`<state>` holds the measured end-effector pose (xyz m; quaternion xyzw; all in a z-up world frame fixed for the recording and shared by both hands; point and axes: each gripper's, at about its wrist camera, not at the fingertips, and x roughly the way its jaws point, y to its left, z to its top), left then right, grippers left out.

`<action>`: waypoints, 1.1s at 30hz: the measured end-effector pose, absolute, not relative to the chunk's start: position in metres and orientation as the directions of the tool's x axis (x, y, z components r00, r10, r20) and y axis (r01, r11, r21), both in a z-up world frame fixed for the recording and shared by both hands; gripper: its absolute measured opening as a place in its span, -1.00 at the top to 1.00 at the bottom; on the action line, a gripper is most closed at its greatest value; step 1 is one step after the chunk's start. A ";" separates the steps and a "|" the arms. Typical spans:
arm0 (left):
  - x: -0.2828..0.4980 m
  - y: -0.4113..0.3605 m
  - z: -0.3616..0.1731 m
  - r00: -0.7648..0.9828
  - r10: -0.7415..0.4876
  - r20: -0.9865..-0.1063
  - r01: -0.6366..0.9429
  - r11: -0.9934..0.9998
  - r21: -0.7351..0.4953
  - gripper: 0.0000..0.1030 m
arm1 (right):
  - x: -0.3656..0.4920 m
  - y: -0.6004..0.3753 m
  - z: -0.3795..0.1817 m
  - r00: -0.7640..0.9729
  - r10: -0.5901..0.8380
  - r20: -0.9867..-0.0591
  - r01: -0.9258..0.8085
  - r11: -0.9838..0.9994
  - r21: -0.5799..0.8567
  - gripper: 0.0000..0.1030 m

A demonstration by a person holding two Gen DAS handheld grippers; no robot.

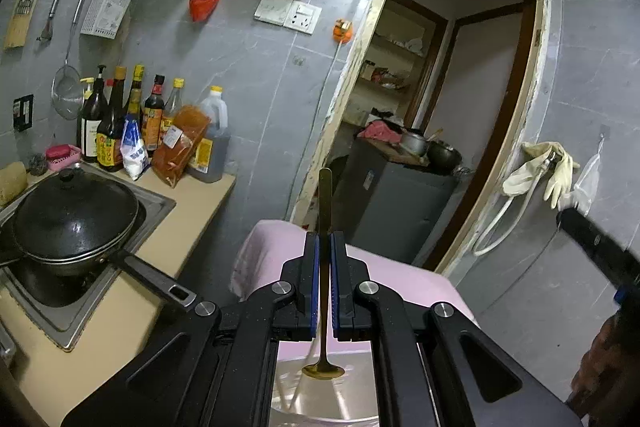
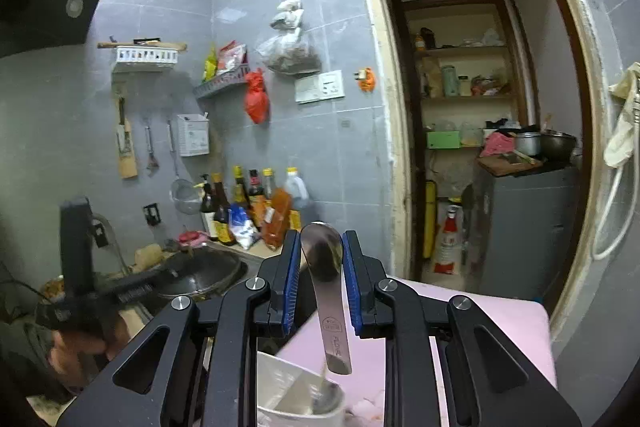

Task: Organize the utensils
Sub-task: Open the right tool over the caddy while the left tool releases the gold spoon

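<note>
My left gripper [image 1: 324, 235] is shut on a thin gold spoon [image 1: 325, 203]. Its handle sticks up past the fingertips and its bowl hangs low above a shiny metal container [image 1: 352, 399]. My right gripper [image 2: 321, 235] is shut on a silver spoon [image 2: 324, 259]. Its bowl is up between the blue pads [image 2: 293, 267] and its handle points down toward a white holder [image 2: 296, 403] that has utensils in it. Both stand on a pink-covered table [image 2: 500, 315], which also shows in the left wrist view [image 1: 272, 251]. The left gripper also shows at the left of the right wrist view [image 2: 80, 267].
A black wok [image 1: 72, 219] sits on the stove on the left counter. Sauce bottles [image 1: 132, 123] stand against the grey tiled wall. Utensils and a white rack [image 1: 105, 7] hang on the wall. An open doorway [image 1: 440, 107] leads to a grey cabinet [image 2: 528, 227] with pots.
</note>
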<state>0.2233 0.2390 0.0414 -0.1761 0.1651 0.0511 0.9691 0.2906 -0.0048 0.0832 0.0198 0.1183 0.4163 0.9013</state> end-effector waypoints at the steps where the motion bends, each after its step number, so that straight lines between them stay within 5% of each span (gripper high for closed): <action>1: 0.224 0.240 0.038 0.938 0.041 -0.346 -0.160 0.933 -0.322 0.95 | 0.290 0.000 0.083 0.619 0.760 -0.200 -0.751 0.647 0.134 0.65; 21: 0.227 0.225 -0.013 0.903 0.005 -0.431 -0.139 0.950 -0.280 0.94 | 0.296 0.036 -0.002 0.553 0.707 -0.441 -0.705 0.679 0.205 0.61; 26: 0.226 0.222 -0.015 0.887 -0.039 -0.459 -0.111 0.949 -0.294 0.90 | 0.292 0.027 -0.002 0.556 0.714 -0.426 -0.699 0.679 0.225 0.39; 30: 0.223 0.220 -0.012 0.885 -0.060 -0.461 -0.093 0.948 -0.303 0.60 | 0.286 0.013 0.005 0.585 0.708 -0.396 -0.681 0.694 0.233 0.37; 33: 0.220 0.217 -0.006 0.890 -0.072 -0.451 -0.080 0.948 -0.308 0.50 | 0.282 -0.001 0.010 0.629 0.679 -0.379 -0.647 0.727 0.229 0.04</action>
